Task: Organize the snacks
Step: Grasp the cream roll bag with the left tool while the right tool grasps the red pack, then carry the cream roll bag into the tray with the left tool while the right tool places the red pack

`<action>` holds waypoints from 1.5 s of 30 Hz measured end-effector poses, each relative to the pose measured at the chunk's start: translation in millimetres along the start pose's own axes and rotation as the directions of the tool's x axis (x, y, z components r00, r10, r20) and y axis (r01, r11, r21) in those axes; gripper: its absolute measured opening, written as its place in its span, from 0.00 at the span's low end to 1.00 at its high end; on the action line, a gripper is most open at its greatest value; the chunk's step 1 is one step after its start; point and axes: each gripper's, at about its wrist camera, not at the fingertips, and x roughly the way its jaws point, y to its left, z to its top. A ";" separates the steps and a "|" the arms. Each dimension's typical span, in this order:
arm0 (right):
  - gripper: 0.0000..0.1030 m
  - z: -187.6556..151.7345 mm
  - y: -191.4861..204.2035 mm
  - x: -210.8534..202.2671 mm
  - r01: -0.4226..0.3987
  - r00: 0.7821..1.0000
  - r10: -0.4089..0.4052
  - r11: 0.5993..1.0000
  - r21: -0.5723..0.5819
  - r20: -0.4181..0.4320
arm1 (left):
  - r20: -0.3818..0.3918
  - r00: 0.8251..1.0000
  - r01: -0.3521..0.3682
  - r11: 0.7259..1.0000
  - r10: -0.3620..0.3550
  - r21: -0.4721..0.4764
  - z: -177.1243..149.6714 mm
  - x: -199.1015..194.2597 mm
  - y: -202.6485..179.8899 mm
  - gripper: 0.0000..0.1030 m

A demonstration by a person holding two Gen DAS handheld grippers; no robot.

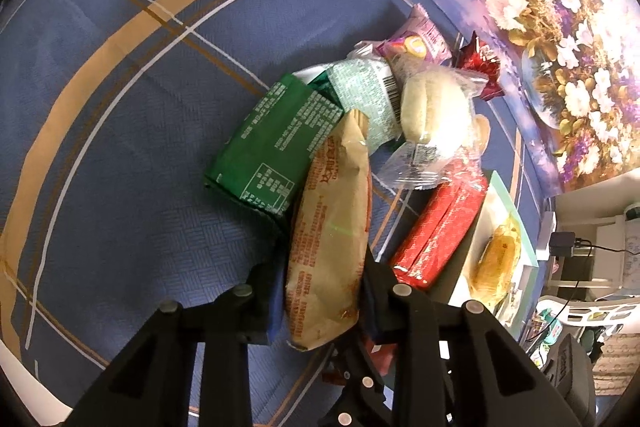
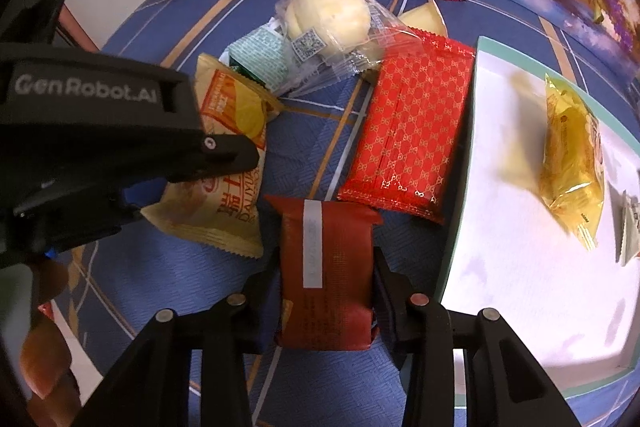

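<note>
Left gripper: its fingers are closed on a tan crinkled snack packet with orange print, held above the counter.
Right gripper: its fingers are clamped on a dark red pillow-shaped snack pack with a white strip.
Counter: it is covered by a blue cloth with tan and white lines.
Loose pile: a green printed packet, a clear-wrapped pale round bun and a bright red patterned flat packet are heaped close together.
White tray with pale green rim: a yellow foil snack packet is lying in it, just beside the red flat packet.
</note>
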 end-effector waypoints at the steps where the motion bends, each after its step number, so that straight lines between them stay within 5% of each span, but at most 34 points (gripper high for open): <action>1: 0.40 0.5 -1.0 -2.1 -0.008 1.000 0.008 1.000 0.000 0.004 | 0.006 1.000 0.002 1.000 -0.002 0.003 -0.8 -2.9 -1.2 0.31; 27: 0.40 9.0 -57.0 -64.5 -0.054 0.988 0.036 0.992 0.118 0.148 | 0.112 0.991 0.064 0.993 -0.075 0.096 -16.3 -45.8 -40.2 0.30; 34: 0.40 2.6 -128.3 -90.7 0.059 0.980 -0.106 0.961 0.270 0.166 | 0.054 0.993 0.091 0.967 -0.107 0.238 -42.0 -31.2 -94.4 0.30; 39: 0.40 -14.3 -179.2 -101.0 0.142 0.971 -0.207 0.899 0.415 0.118 | -0.064 0.989 0.144 0.931 -0.129 0.336 -73.0 -6.3 -135.4 0.30; 45: 0.40 -41.6 -221.9 -111.6 0.155 0.969 -0.231 0.836 0.527 0.082 | -0.161 0.981 0.166 0.901 -0.109 0.401 -98.7 21.0 -159.2 0.30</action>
